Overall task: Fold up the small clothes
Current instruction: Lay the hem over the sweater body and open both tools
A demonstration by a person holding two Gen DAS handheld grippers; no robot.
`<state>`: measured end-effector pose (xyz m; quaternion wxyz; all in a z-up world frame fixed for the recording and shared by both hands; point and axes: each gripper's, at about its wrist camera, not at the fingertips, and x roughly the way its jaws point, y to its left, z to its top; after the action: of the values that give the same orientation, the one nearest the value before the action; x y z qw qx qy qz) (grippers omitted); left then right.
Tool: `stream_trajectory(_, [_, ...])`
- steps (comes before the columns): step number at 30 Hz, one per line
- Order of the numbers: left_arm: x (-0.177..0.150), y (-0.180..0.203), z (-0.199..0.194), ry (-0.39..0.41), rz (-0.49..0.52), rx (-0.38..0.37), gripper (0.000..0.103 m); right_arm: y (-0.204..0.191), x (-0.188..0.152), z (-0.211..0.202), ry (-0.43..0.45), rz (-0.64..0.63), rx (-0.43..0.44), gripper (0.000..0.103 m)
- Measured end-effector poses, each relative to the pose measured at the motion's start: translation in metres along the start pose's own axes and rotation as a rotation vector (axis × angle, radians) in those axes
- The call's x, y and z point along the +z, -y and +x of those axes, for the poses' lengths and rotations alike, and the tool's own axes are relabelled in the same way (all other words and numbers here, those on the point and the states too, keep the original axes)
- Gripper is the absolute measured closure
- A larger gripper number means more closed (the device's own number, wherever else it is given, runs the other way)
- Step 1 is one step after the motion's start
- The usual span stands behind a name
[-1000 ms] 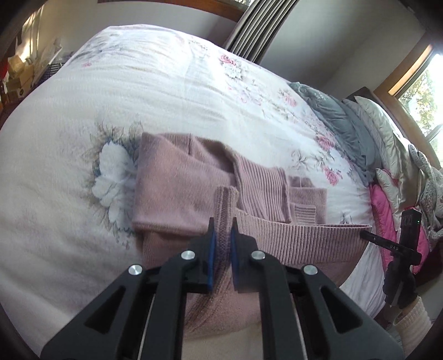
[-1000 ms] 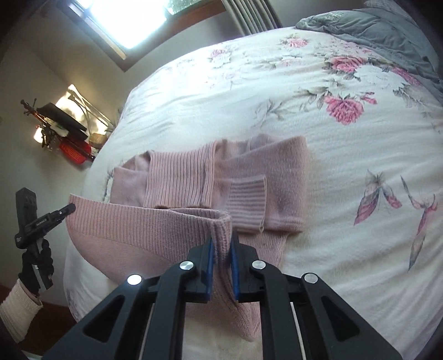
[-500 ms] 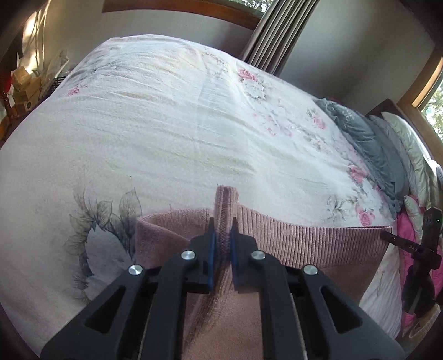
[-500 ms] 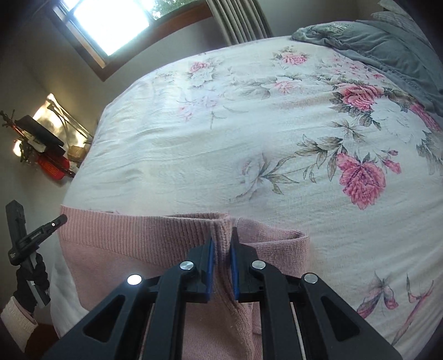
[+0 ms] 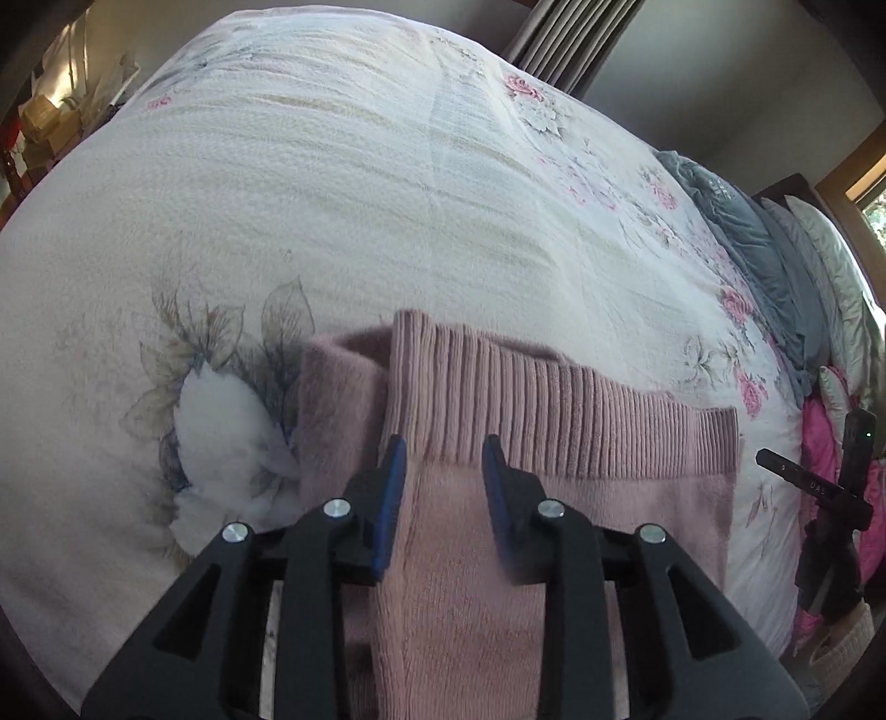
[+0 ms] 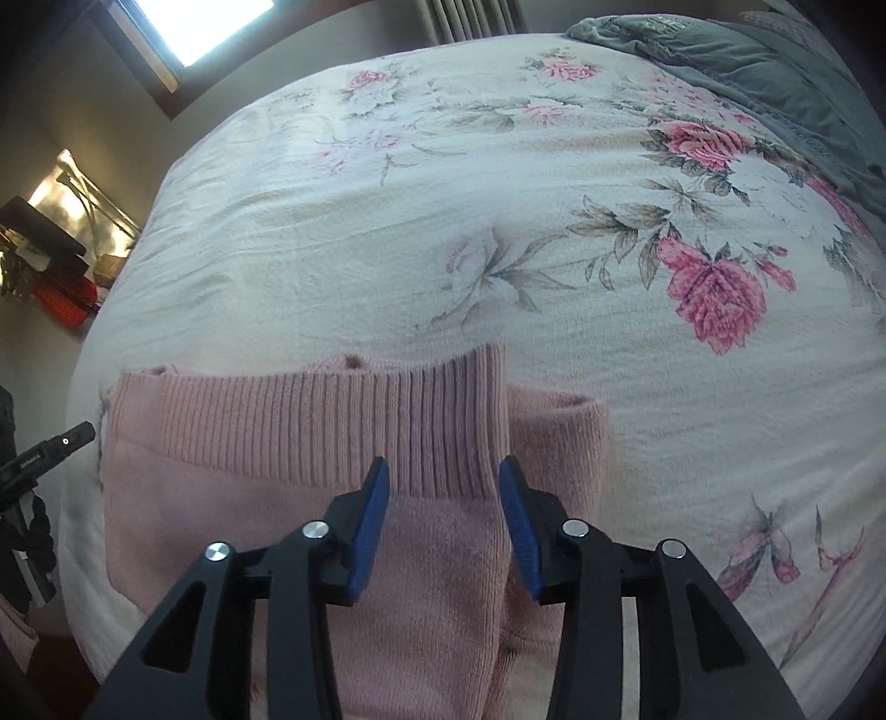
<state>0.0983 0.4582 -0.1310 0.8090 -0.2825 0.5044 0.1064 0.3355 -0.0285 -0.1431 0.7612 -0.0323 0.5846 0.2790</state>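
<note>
A pink knit sweater (image 5: 554, 498) lies folded on the floral bedspread (image 5: 360, 221), its ribbed hem (image 5: 554, 421) laid over the upper part and facing away from me. My left gripper (image 5: 443, 465) stands open over the hem's left corner, with nothing between its blue pads. In the right wrist view the same sweater (image 6: 304, 498) shows its ribbed hem (image 6: 332, 421) across the middle. My right gripper (image 6: 443, 487) is open over the hem's right corner. The bottom layers of the sweater are hidden under the top fold.
Grey bedding (image 5: 747, 249) and pillows lie at the bed's head, with pink fabric (image 5: 819, 443) beside them. The other gripper (image 5: 819, 498) shows at the right edge of the left view. A window (image 6: 188, 27) and cluttered shelf (image 6: 50, 266) sit left in the right view.
Both grippers carried the hem forward over the sweater's upper part and laid it down. Both have opened and released the hem corners they were holding.
</note>
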Motion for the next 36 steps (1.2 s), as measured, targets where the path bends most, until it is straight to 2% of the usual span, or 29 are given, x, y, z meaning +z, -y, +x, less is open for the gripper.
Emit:
stream_trajectory(4, [-0.058,-0.007,-0.009,-0.088,0.037,-0.009,0.072,0.018,-0.057,-0.004,-0.073,0.051,0.08,0.057])
stream_trajectory(7, [-0.095,-0.012,-0.006,-0.136,0.028,0.001,0.074,0.029,-0.103,0.004,-0.138,0.088,0.097,0.057])
stream_trajectory(9, [-0.112,-0.014,-0.003,-0.151,0.023,0.012,0.074,0.036,-0.124,0.011,-0.166,0.122,0.11,0.06])
stream_trajectory(10, [-0.118,-0.015,-0.001,-0.153,0.021,0.024,0.074,0.04,-0.131,0.014,-0.176,0.147,0.122,0.065])
stream_trajectory(12, [-0.126,-0.015,0.001,-0.158,0.006,0.025,0.074,0.043,-0.14,0.019,-0.186,0.179,0.137,0.07])
stream_trajectory(15, [-0.127,-0.014,0.002,-0.152,-0.009,0.04,0.074,0.039,-0.142,0.021,-0.192,0.176,0.161,0.087])
stream_trajectory(17, [-0.128,-0.012,0.003,-0.153,-0.001,0.054,0.074,0.034,-0.141,0.018,-0.196,0.134,0.128,0.094])
stream_trajectory(22, [-0.13,-0.005,0.012,-0.191,0.058,0.115,0.074,0.036,-0.146,0.027,-0.252,0.117,0.049,0.095])
stream_trajectory(26, [-0.134,-0.005,0.024,-0.211,0.084,0.147,0.075,0.04,-0.153,0.042,-0.284,0.133,0.029,0.095])
stream_trajectory(29, [-0.129,-0.001,0.023,-0.217,0.084,0.156,0.075,0.04,-0.15,0.038,-0.275,0.144,0.049,0.092])
stream_trajectory(30, [-0.127,0.0,0.019,-0.214,0.083,0.159,0.075,0.04,-0.148,0.032,-0.26,0.147,0.067,0.085])
stream_trajectory(31, [-0.125,0.002,0.014,-0.202,0.079,0.16,0.075,0.041,-0.146,0.025,-0.241,0.162,0.09,0.074])
stream_trajectory(33, [-0.119,0.009,0.0,-0.154,0.072,0.143,0.074,0.048,-0.14,0.012,-0.192,0.2,0.158,0.057])
stream_trajectory(36, [-0.106,0.023,-0.013,-0.084,0.076,0.125,0.071,0.062,-0.129,0.008,-0.16,0.253,0.196,0.053])
